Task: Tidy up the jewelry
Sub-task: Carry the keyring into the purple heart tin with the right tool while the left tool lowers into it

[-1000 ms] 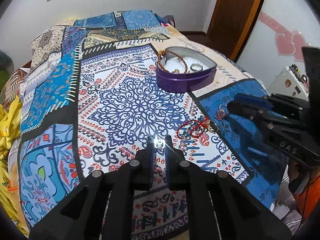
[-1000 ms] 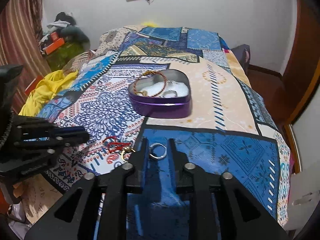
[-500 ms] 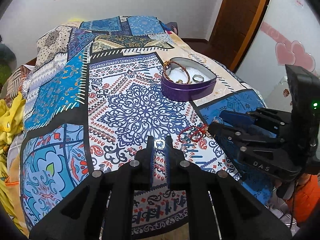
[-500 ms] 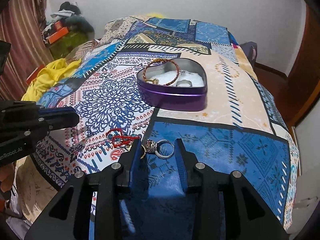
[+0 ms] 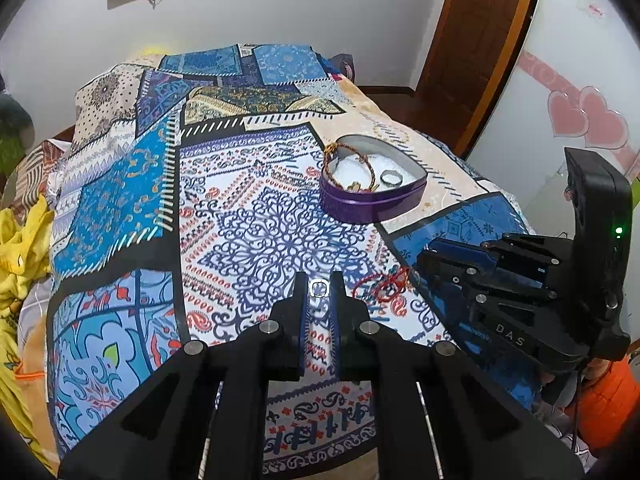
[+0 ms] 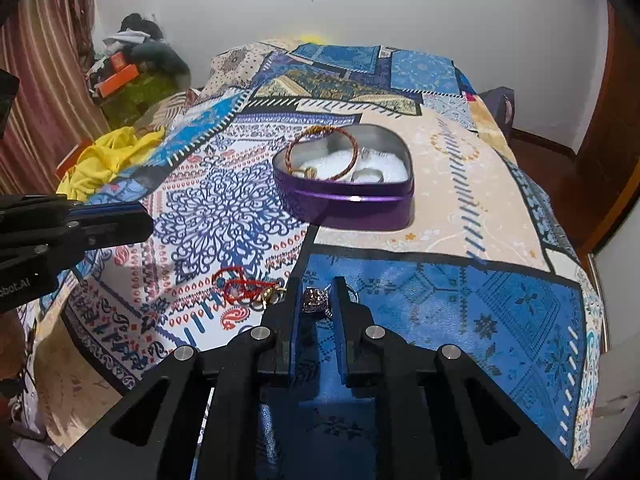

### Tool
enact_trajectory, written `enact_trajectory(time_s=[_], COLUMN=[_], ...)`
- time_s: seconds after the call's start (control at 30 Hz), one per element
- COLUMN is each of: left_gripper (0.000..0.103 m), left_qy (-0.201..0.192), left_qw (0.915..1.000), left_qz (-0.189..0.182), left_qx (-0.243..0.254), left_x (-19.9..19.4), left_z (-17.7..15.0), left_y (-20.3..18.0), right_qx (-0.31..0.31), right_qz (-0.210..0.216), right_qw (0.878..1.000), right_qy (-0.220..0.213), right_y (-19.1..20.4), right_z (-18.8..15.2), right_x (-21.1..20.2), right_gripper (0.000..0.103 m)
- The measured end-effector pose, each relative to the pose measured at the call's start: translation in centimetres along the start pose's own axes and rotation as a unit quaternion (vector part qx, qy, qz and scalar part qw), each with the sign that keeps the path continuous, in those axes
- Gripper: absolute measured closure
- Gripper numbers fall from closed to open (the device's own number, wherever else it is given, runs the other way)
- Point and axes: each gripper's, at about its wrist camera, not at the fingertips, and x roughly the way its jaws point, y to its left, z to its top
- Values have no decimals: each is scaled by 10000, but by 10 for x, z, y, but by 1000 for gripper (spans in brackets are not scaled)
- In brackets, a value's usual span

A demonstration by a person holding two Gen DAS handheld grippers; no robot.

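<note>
A purple heart-shaped tin (image 5: 372, 204) (image 6: 348, 204) stands on the patterned bedspread and holds a braided bangle (image 6: 322, 152) and a silver ring (image 5: 391, 178). My left gripper (image 5: 319, 286) is shut on a small silver ring (image 5: 319, 289) and holds it above the bedspread. My right gripper (image 6: 317, 288) is closed around a sparkly charm with a ring (image 6: 316, 300) on the blue patch. A red cord bracelet with a gold piece (image 6: 244, 286) (image 5: 382, 284) lies just left of the right gripper.
The bedspread (image 6: 460, 200) covers a bed. Yellow cloth (image 6: 108, 156) lies at its left edge. A wooden door (image 5: 480, 40) stands at the back right. Clutter (image 6: 132, 64) sits by the curtain.
My right gripper has closed from open onto the charm ring. My left gripper has lifted with its small ring, and the tin now looks farther away.
</note>
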Motion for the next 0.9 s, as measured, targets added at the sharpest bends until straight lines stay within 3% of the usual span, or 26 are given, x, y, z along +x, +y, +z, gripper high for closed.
enact_trajectory(time_s=[0.9], left_gripper=[95], left_qy=[-392], left_qw=[9990], left_qz=[-164], left_qx=[159], left_x=[21], left_z=[63], left_y=[-20], right_qx=[216], right_qz=[-67], right_qw=[9946], right_qy=[-1009], right_y=[-26], right_z=[58], right_x=[-30], right_gripper=[91])
